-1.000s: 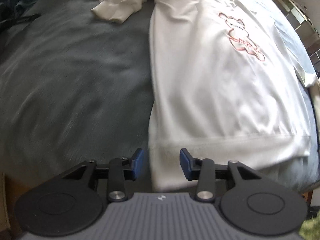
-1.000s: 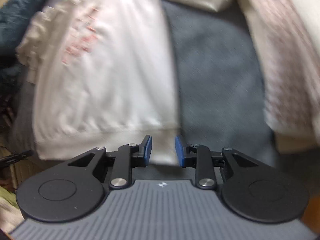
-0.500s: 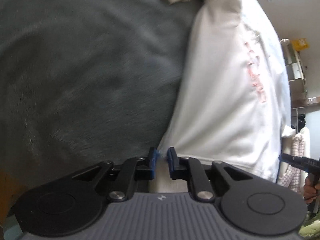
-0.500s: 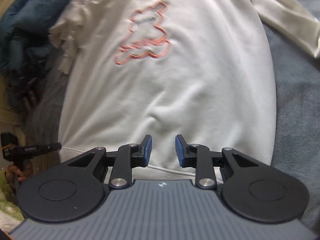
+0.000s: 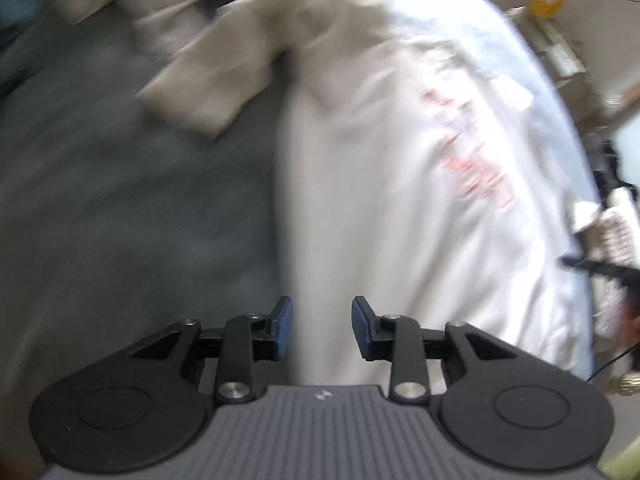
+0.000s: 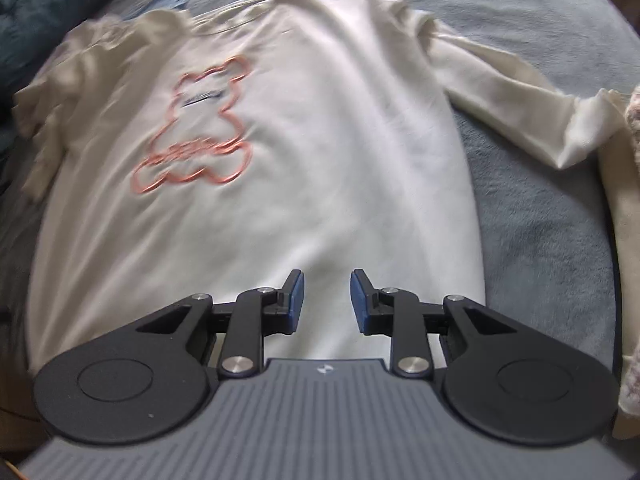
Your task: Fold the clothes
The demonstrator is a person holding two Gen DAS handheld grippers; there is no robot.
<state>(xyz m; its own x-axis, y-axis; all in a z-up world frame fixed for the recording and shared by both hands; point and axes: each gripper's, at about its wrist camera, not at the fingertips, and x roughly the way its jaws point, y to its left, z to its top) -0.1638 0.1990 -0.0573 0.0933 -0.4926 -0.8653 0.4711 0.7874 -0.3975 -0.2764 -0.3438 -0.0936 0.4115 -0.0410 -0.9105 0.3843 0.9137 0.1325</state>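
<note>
Right tongs (image 6: 326, 300) above sweatshirt (image 6: 304, 152), patterned garment (image 6: 628, 240) just beside.

A home bedroom: a bed (image 6: 532, 216) with a grey fleece cover carries a white sweatshirt (image 6: 320, 152) and other clothes (image 6: 624, 216), with cluttered shelves (image 5: 560, 52) beside it.

Grey-blue bed cover (image 6: 532, 216) spreads wide under everything, soft and napped. A dark teal blanket (image 6: 52, 4) bunches at the far left edge. Over in the left wrist view, blurred shelving (image 5: 560, 52) carries something yellow (image 5: 546, 0).
</note>
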